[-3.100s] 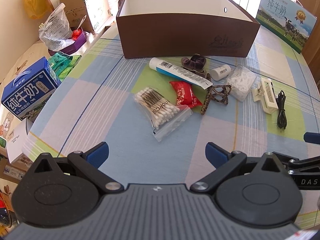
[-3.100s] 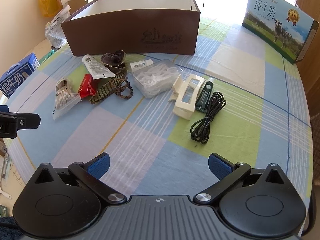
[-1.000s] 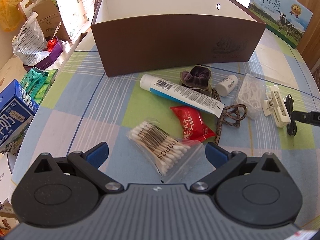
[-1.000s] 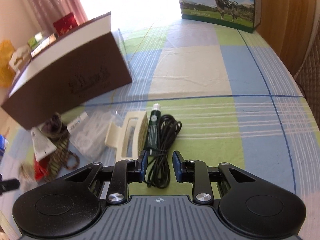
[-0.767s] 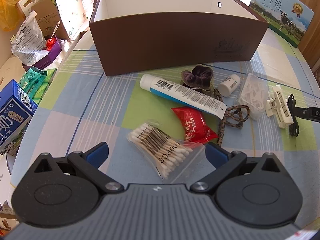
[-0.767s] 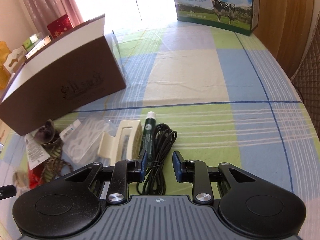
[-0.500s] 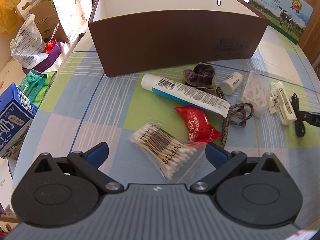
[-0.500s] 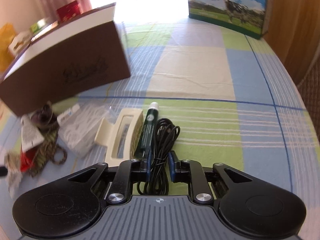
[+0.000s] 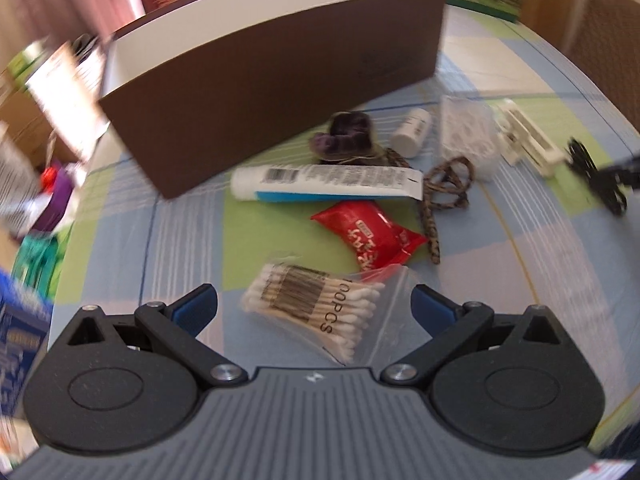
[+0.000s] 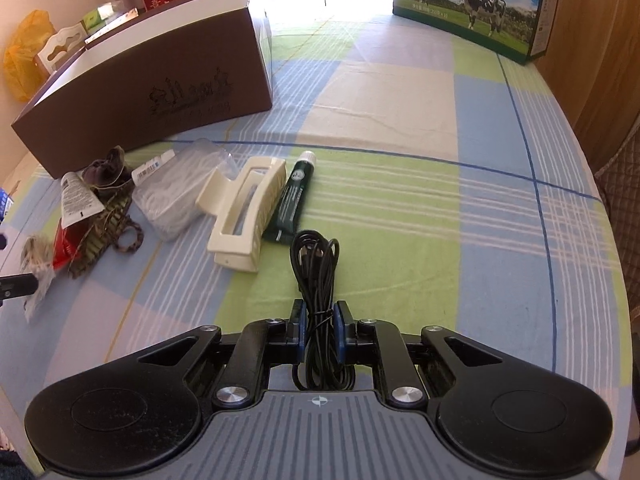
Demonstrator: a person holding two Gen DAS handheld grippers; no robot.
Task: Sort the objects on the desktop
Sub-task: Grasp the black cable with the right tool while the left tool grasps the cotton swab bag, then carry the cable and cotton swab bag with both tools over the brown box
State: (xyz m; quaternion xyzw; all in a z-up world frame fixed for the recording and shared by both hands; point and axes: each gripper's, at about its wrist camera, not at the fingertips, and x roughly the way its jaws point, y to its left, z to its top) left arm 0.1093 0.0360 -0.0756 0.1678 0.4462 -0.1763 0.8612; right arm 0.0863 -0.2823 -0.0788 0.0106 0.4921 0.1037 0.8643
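Right gripper (image 10: 319, 334) jaws clamp the black cable (image 10: 316, 264); left gripper (image 9: 314, 308) jaws gape over "100PCS" swab bag (image 9: 316, 312).

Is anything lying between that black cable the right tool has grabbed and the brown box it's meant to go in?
Yes. The cream hair clip, green tube and clear plastic box lie between the black cable and the brown box; lifted over them, nothing visible blocks it.

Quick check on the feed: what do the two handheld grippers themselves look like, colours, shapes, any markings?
Both look alike: a ribbed grey base plate with a small white logo, two round black discs at the sides, black linkage arms on silver pivot screws, and blue finger pads. See the left gripper and the right gripper. No cables or sleeves of their own show.
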